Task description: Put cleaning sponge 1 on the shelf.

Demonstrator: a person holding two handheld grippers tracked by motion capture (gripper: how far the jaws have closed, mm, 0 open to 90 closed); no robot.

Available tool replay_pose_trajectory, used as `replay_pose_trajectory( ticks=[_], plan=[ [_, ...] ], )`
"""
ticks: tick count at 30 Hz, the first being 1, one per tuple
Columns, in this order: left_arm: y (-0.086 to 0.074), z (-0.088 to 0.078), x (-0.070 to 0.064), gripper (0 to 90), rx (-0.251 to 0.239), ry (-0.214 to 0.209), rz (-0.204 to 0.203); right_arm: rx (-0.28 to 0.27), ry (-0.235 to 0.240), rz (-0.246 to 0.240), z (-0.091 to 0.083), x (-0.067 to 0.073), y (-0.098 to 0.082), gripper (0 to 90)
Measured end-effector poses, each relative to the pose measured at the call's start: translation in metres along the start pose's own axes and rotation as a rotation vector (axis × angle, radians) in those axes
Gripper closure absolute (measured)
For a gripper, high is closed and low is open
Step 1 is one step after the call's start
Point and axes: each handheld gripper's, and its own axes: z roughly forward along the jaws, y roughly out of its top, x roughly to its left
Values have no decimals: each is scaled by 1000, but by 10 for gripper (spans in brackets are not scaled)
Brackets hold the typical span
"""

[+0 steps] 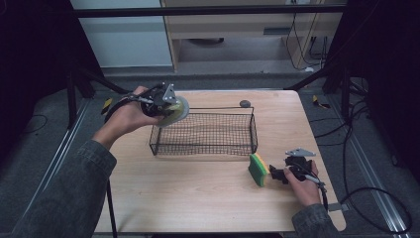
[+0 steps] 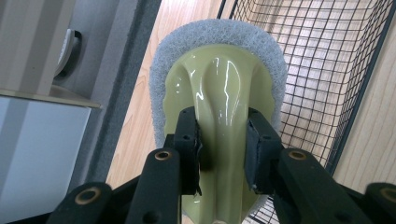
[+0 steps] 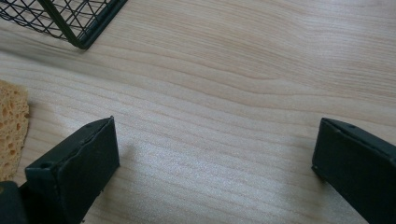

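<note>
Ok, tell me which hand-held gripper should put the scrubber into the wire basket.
Left. The left hand-held gripper already clamps the scrubber beside the wire basket. The right hand-held gripper is open near the sponge.

glossy plastic scrubber (image 2: 224, 88), wire basket (image 1: 205, 134), wood table (image 1: 198, 183)

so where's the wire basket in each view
high view: wire basket sits mid-table, just right of the scrubber.
left gripper view: its mesh fills the right side, behind the scrubber.
right gripper view: one corner, top left.
shared landmark: the wooden table.
</note>
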Motion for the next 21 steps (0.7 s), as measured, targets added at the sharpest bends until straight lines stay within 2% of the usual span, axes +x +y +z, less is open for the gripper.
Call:
replay_pose_trajectory(
  ticks=[9, 21],
  plan=[
    [1, 2, -2, 694, 8, 0, 18, -1, 0, -2, 0, 0, 0, 8],
    [-3, 17, -4, 694, 28, -9, 36, 1, 0, -1, 0, 0, 0, 8]
  ],
)
